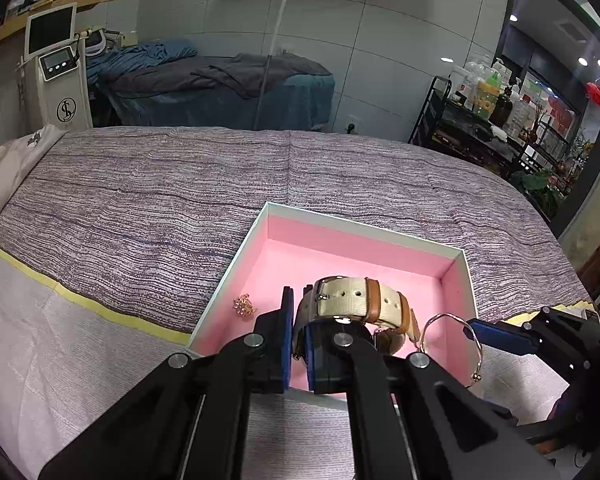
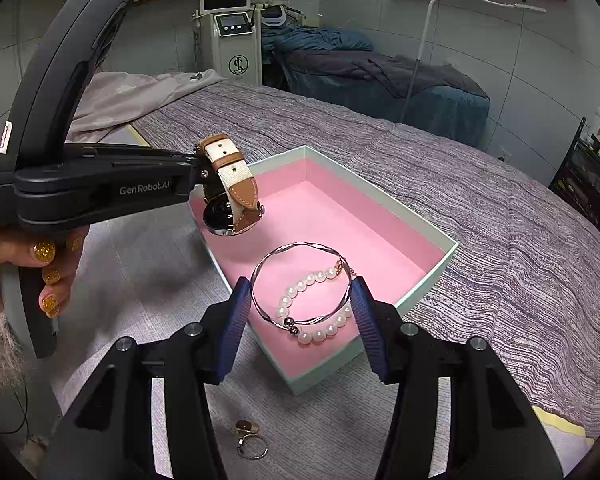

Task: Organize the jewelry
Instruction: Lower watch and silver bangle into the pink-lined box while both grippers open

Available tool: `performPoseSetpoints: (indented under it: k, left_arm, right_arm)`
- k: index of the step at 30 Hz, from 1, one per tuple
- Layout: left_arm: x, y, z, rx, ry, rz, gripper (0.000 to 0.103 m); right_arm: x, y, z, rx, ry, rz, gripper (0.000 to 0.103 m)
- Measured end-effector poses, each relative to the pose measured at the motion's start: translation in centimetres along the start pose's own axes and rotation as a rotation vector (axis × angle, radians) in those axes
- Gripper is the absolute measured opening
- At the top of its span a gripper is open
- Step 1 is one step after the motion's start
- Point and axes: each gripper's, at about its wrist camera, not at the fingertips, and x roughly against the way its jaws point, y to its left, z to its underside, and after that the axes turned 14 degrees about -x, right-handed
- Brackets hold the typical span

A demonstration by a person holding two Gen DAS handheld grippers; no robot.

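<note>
A pink-lined box (image 1: 456, 256) (image 2: 448, 246) lies open on the bed. My left gripper (image 1: 296, 312) (image 2: 198, 168) is shut on the strap of a cream and tan watch (image 1: 356, 302) (image 2: 230, 184), holding it over the box's near left corner. My right gripper (image 2: 300, 312) (image 1: 466, 330) holds a thin silver bangle (image 2: 300, 280) (image 1: 452, 340) between its blue pads over the box. A pearl bracelet (image 2: 314, 300) lies in the box under the bangle. A small rose-gold brooch (image 1: 244, 306) lies in the box's left corner.
Two rings (image 2: 252, 438) lie on the pale cloth in front of the box. A purple striped blanket (image 1: 180, 200) covers the bed behind the box. A white machine (image 2: 236, 36) and another bed (image 1: 220, 88) stand at the back wall.
</note>
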Motion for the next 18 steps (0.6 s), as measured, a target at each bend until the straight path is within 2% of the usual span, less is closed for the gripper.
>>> performPoseSetpoints:
  k: [4,7,9,11,12,13,15,16,18]
  left_arm:
    - [-1.0,-0.4,0.0,-0.017,0.013,-0.006,0.009]
    - [-1.3,-0.7,-0.1,-0.02,0.016,0.004,0.019]
    - [-1.3,-0.8,0.0,-0.026,0.026,-0.016,0.025]
    - [-0.9,-0.8,-0.1,-0.027,-0.001,-0.028,0.055]
    - [-0.3,-0.7,-0.2,-0.015,-0.029,-0.04,0.077]
    - [0.3,-0.5,-0.3,0.004,-0.057,-0.05,0.085]
    - [1.1,-0.1,-0.6,0.026,-0.09,-0.037,0.086]
    - [1.4,-0.1,-0.9,0.024,-0.092,-0.039,0.09]
    - [1.9,-0.3,-1.0,0.008,-0.098,-0.08,0.097]
  right_arm:
    - [-0.6,-0.1,0.0,0.004,0.009,0.009,0.052]
    - [-0.8,0.2,0.0,0.015,0.004,0.014,0.054]
    - [-0.7,0.2,0.0,0.025,-0.021,0.035,0.069]
    - [-0.5,0.2,0.0,0.03,-0.04,0.05,0.086]
    - [-0.4,0.2,0.0,0.029,-0.039,0.045,0.087]
    - [-0.5,0.2,0.0,0.031,-0.037,0.042,0.089]
    - [-0.5,0.3,0.3,0.045,-0.039,0.06,0.092]
    - [-0.5,0.4,0.4,0.048,-0.041,0.074,0.092]
    - [-0.4,0.3,0.6,0.037,-0.045,0.07,0.093]
